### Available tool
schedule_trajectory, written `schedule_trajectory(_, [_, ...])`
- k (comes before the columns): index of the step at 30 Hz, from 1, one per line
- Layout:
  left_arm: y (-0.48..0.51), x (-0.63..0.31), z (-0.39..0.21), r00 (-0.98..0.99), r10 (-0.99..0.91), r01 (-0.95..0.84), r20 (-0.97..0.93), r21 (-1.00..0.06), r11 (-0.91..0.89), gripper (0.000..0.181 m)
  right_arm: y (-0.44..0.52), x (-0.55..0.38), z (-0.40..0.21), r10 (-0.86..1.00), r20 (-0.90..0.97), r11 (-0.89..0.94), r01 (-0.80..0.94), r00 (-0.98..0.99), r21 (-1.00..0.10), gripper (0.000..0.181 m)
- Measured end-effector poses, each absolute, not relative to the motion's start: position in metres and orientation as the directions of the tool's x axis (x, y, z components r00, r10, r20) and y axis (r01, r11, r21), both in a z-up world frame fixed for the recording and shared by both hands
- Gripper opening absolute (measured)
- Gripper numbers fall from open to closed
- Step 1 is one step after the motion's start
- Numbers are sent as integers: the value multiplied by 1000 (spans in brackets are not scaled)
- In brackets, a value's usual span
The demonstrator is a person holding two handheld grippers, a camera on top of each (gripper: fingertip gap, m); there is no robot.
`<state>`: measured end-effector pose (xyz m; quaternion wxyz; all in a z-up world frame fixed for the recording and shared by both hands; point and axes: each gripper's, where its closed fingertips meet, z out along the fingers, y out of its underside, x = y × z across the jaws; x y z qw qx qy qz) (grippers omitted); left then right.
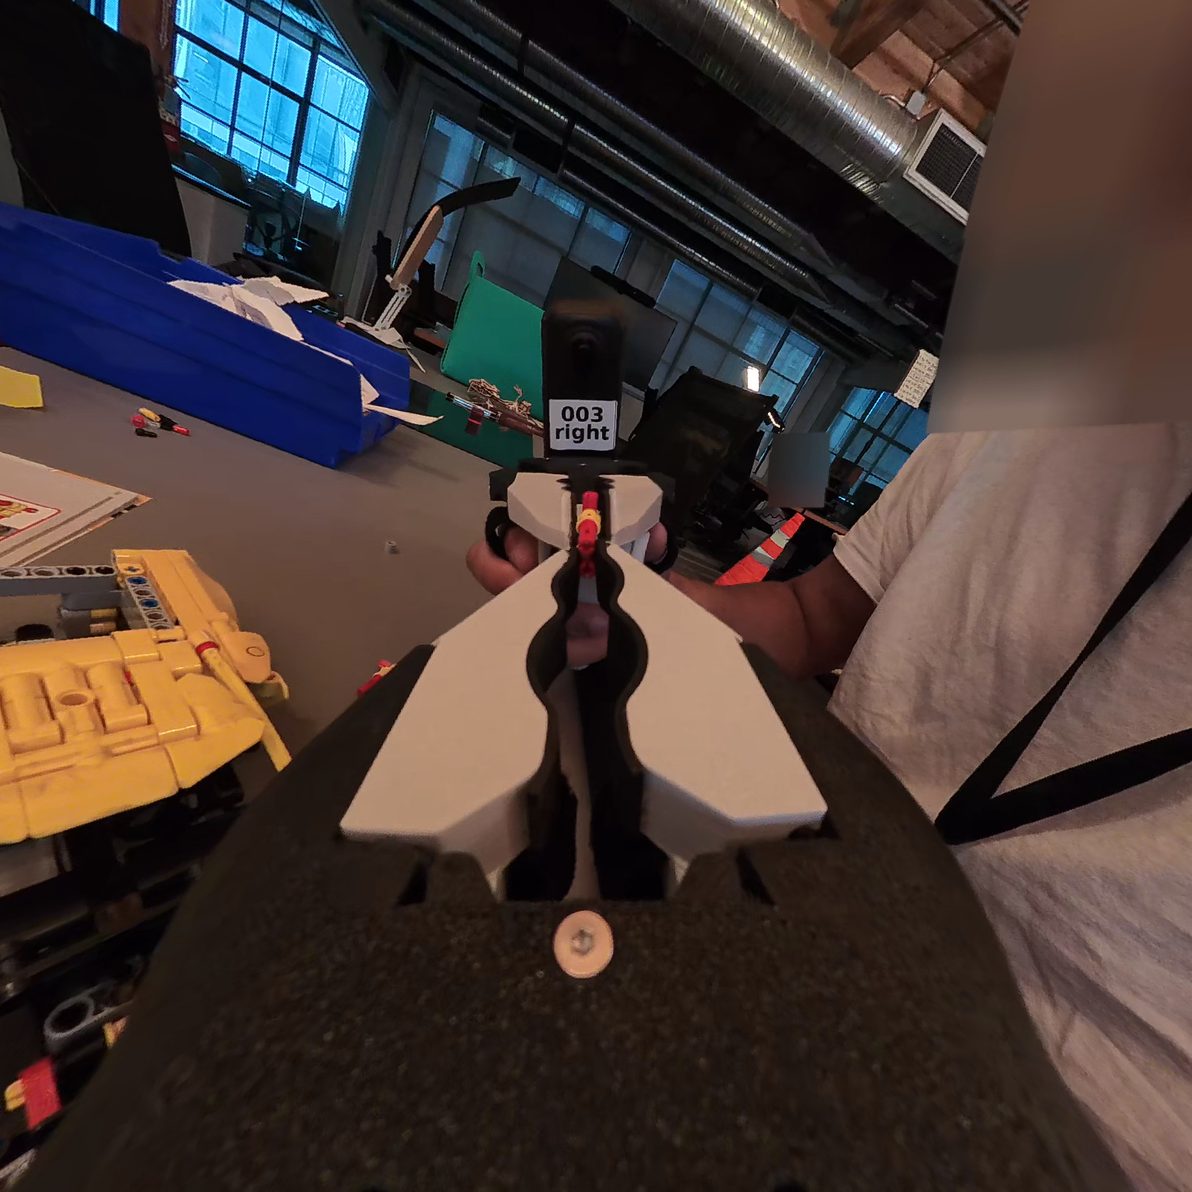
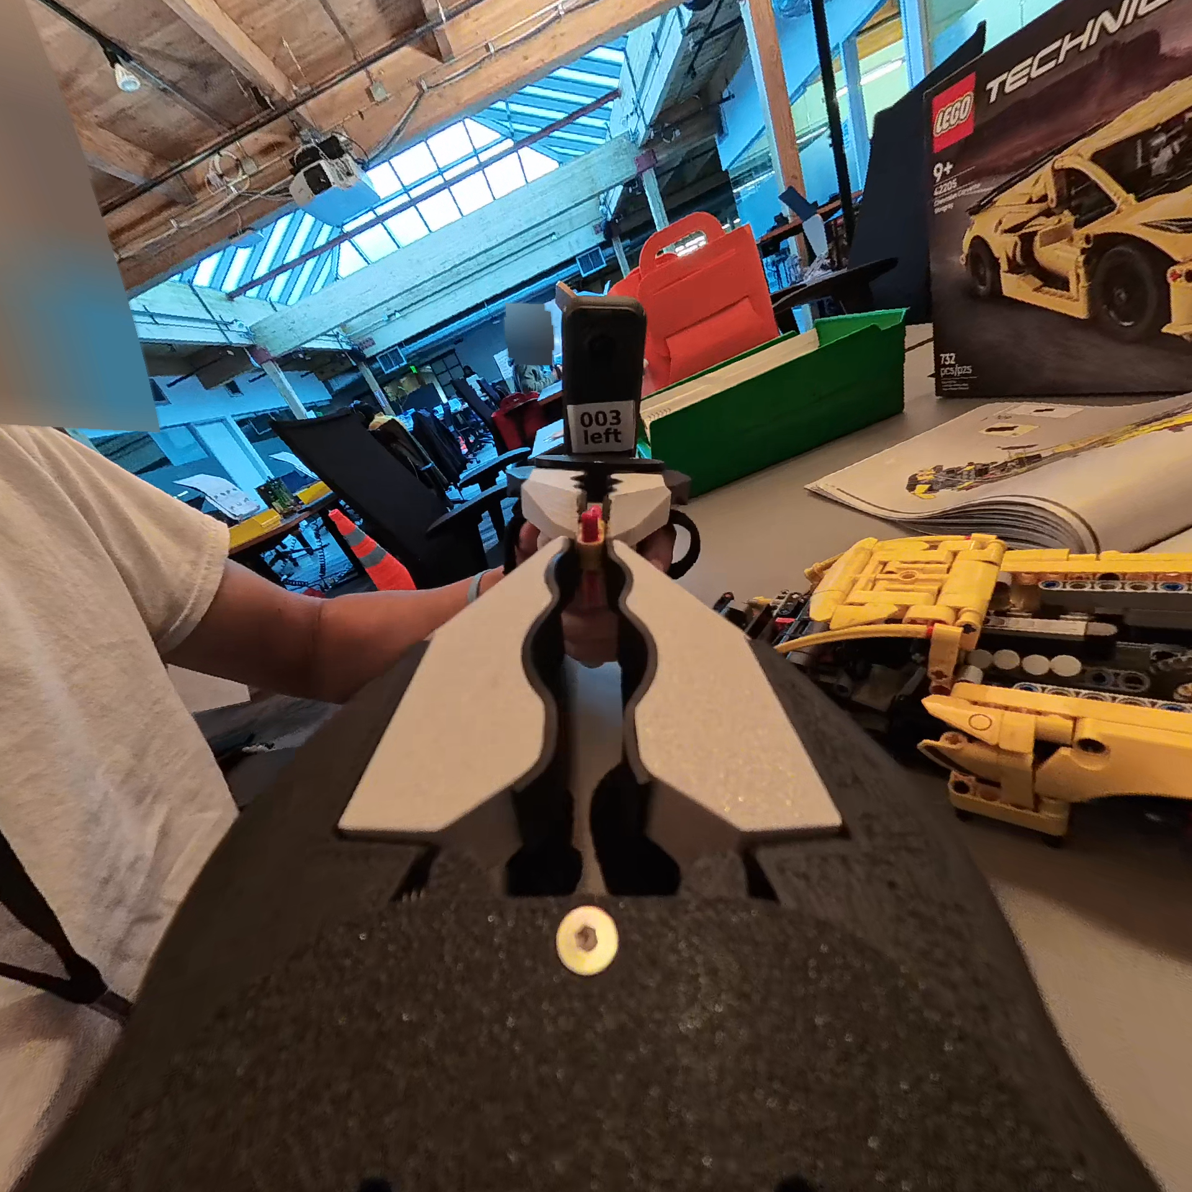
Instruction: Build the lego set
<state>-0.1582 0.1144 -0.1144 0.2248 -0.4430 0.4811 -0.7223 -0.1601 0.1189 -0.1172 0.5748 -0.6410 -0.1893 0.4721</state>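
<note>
You hold both grippers tip to tip, raised off the table (image 1: 361, 516), facing each other. Landmark: the car (image 2: 967, 645), the yellow half-built model lying on the table.

Left gripper (image 1: 586, 564): jaws nearly together, pinching one end of a small red pin (image 1: 587, 532) with a yellow collar. Right gripper (image 2: 590, 548): jaws likewise nearly together, on the other end of the same pin. The pin bridges the two tips, above and beside the car, well clear of it. Which gripper bears the load, you cannot tell.

Why held so, as a judgement: this looks like a hand-over or a re-grip, done in the air so that the pin can be turned to the right end before it goes into the car. The axes of the grippers line up, which keeps the pin straight.

Beyond the car lies the open booklet (image 2: 1032, 477); behind that stands the box (image 2: 1058, 258). A few loose pins (image 1: 158, 422) lie farther off on the table, near the blue bin (image 1: 193, 335).

Risk: the pin is small and could slip out if either grip eases early.
</note>
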Motion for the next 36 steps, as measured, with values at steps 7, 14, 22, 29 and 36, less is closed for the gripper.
schedule_trajectory(7, [116, -160, -111, -517, -740, -90, 431, -887, -453, 4, 120, -162, -113, 780, -437, -293, -356, 449, -888, 6])
schedule_trajectory(14, [117, -161, -108, -516, -744, -70, 424, -887, -456, 4, 122, -162, -109, 755, -528, -358, -429, 389, -829, 5])
schedule_trajectory(22, [137, -158, -115, -416, -789, -72, 453, -881, -468, 30, 130, -138, -114, 729, -406, -258, -329, 551, -909, 5])
schedule_trajectory(29, [194, -178, -114, -172, -897, 77, 408, -902, -425, 30, 165, 7, -145, 319, -123, -172, -70, 940, -983, 5])
schedule_trajectory(36, [220, -185, -129, -9, -935, 20, 355, -934, -356, 30, 168, 16, -154, 242, -9, -176, 35, 970, -984, 5])
